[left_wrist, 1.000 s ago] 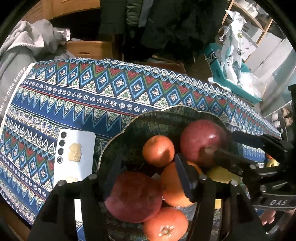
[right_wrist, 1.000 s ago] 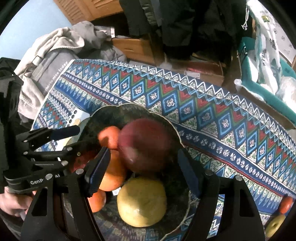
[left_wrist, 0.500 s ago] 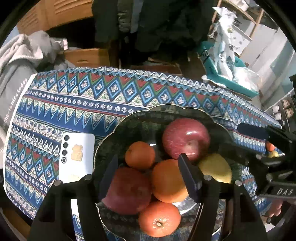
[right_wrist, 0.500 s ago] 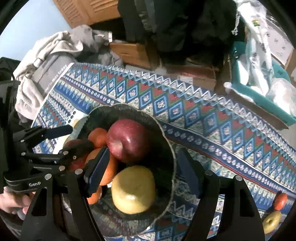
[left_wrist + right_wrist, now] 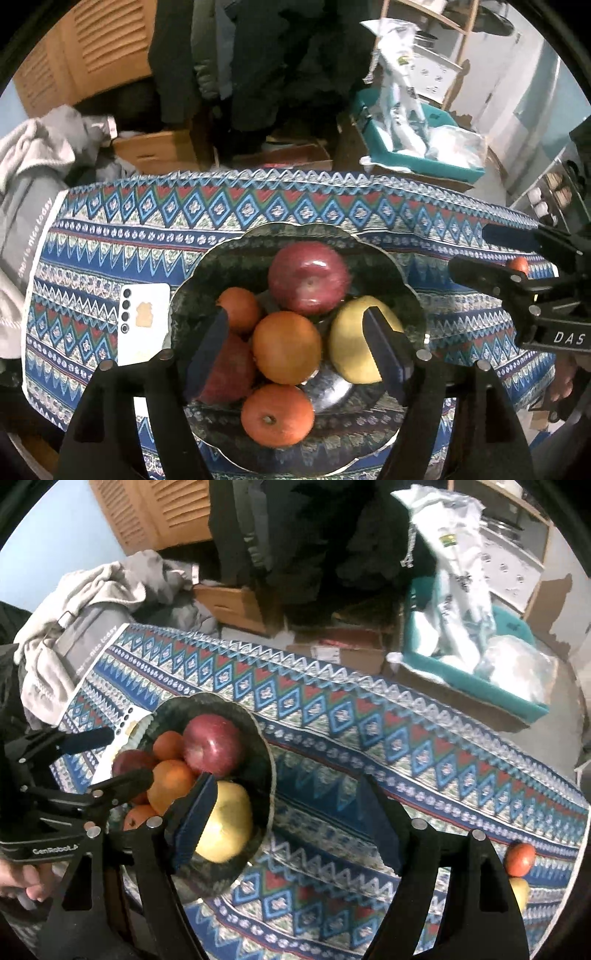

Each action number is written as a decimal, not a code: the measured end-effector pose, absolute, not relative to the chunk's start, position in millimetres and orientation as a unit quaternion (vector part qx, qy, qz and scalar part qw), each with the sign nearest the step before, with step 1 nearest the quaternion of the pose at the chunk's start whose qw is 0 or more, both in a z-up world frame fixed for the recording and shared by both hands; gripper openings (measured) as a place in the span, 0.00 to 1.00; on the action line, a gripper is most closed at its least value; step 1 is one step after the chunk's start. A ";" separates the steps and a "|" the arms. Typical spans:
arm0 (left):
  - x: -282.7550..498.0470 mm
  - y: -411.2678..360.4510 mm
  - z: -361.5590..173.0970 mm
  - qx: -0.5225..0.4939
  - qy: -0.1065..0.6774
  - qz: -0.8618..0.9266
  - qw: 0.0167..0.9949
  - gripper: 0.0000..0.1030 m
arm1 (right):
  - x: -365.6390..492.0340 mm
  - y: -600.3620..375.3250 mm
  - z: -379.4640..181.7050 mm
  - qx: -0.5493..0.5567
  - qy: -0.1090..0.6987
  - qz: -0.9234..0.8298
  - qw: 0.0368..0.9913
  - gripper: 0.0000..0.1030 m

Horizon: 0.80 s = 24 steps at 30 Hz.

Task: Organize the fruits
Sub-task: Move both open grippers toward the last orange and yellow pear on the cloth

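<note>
A dark green scalloped bowl [image 5: 236, 254] [image 5: 258, 771] on the patterned cloth holds a big red apple [image 5: 308, 277] [image 5: 212, 744], a yellow apple [image 5: 351, 339] [image 5: 229, 827], a darker red apple [image 5: 232, 373] and three oranges [image 5: 286, 347] [image 5: 171, 786]. My left gripper [image 5: 295, 354] [image 5: 110, 758] hovers above the bowl's fruit; its jaws are opening and grip nothing. My right gripper [image 5: 286, 819] [image 5: 491, 254] hangs over the bowl's right rim and the cloth, jaws opening, nothing held. A small red-orange fruit [image 5: 521, 858] [image 5: 519, 264] and a yellow fruit [image 5: 519, 890] lie loose at the cloth's right end.
A white phone [image 5: 144, 321] [image 5: 127, 720] lies left of the bowl. Grey clothing [image 5: 33, 177] is heaped past the table's left end. Beyond the far edge stand cardboard boxes [image 5: 159, 151] and a teal bin [image 5: 413, 158] with plastic bags.
Both grippers have lifted away from the bowl and their jaws have widened. The big red apple, earlier between the right fingers, now rests in the bowl. The right gripper has shifted right.
</note>
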<state>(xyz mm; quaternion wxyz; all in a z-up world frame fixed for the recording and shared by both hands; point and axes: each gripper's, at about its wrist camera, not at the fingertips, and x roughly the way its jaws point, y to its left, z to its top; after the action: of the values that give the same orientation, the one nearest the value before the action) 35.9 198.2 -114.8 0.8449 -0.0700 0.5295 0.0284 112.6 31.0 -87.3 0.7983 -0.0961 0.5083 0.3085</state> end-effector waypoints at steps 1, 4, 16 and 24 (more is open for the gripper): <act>34.7 193.7 -111.7 -0.066 0.528 0.026 0.846 0.74 | 111.2 25.9 -84.9 -0.096 0.506 0.305 0.801 0.79; 33.1 181.8 -105.0 -0.056 0.525 0.018 0.849 0.75 | 107.6 10.6 -78.7 -0.091 0.502 0.300 0.806 0.80; 34.3 126.6 -89.3 -0.016 0.519 -0.018 0.854 0.78 | 94.8 -55.2 -67.7 -0.084 0.499 0.256 0.823 0.85; 39.3 83.0 -88.7 0.008 0.524 -0.050 0.850 0.78 | 90.5 -100.3 -75.0 -0.071 0.512 0.233 0.824 0.85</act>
<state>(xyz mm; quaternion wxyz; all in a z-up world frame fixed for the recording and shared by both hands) 39.3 83.0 -88.7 0.8503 0.0077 0.5238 -0.0503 90.5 -100.3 -75.0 0.8235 -0.0709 0.5122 0.2332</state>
